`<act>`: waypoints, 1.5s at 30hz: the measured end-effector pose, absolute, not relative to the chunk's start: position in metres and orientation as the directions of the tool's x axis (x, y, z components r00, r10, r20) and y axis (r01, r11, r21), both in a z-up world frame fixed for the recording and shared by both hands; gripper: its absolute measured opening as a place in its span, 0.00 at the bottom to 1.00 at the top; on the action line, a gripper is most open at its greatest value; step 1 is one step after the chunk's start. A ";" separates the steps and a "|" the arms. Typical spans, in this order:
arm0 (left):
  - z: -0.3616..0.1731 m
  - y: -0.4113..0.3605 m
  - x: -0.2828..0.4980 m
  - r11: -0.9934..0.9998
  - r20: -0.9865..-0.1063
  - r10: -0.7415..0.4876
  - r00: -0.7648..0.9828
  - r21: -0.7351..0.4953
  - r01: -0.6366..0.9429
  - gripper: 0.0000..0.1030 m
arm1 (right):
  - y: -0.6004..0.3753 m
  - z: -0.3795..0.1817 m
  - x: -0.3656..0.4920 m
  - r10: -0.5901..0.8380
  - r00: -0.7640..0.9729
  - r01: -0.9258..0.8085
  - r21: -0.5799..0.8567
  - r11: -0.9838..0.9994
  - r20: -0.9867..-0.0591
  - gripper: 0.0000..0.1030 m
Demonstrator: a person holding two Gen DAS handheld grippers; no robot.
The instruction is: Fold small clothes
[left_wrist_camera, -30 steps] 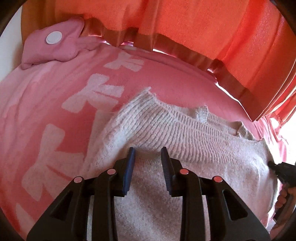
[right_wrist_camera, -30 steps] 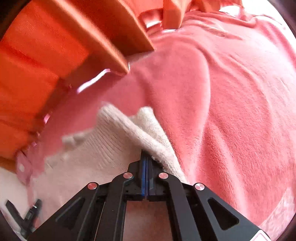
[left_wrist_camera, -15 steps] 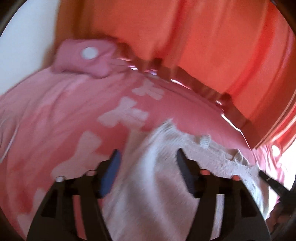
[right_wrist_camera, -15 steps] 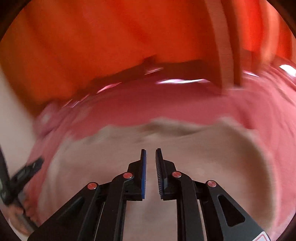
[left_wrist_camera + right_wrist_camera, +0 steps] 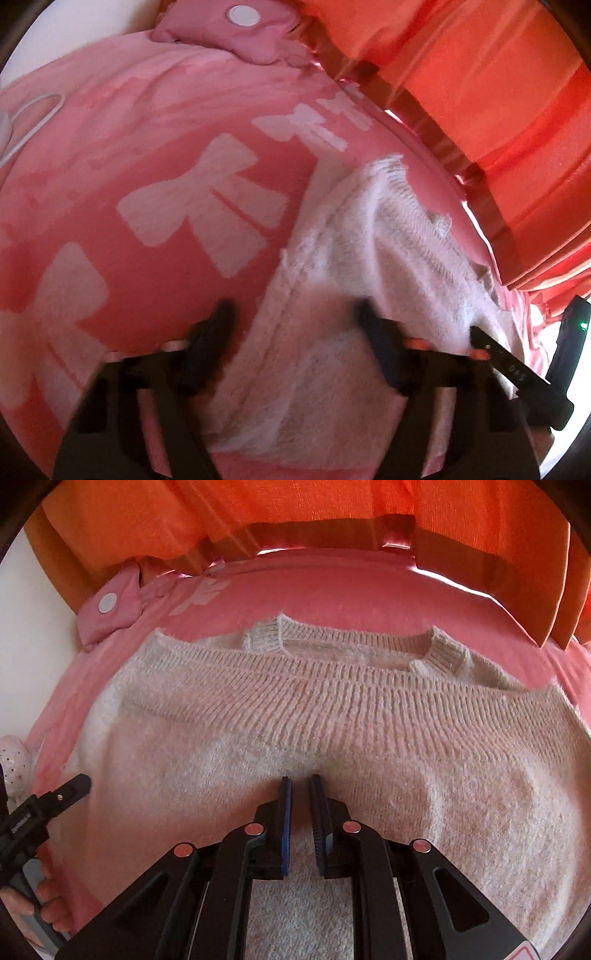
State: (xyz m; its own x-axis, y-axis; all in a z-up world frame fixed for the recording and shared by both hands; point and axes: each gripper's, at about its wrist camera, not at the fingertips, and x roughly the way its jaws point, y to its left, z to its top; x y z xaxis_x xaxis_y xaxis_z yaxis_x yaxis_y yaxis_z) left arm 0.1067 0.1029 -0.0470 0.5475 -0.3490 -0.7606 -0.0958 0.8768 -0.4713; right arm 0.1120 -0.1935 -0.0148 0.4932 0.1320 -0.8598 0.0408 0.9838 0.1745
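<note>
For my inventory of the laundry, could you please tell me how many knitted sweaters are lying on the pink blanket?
1. The cream sweater lies spread on the pink blanket, its neckline toward the orange curtain. Others may lie beyond the frames.

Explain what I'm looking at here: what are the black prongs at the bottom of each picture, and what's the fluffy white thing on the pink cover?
There is no robot arm. A person carries a handheld gripper in each hand, and each one has a wide-angle camera looking out along its two black fingers.

The left wrist view shows the left gripper blurred, its fingers apart over the side edge of a cream knitted sweater; the fingers have just been closing, but grip nothing.

The right wrist view shows the right gripper, its fingers slightly apart above the middle of the sweater, holding nothing. At the far left you see the other gripper.

The sweater lies folded on a pink blanket with white bows. Orange curtains hang behind.
</note>
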 end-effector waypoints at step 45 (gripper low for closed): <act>-0.013 -0.126 -0.013 0.896 -0.764 -0.353 0.541 -0.109 0.431 0.77 | -0.371 0.017 -0.023 0.335 0.556 0.310 0.564 0.765 -0.760 0.61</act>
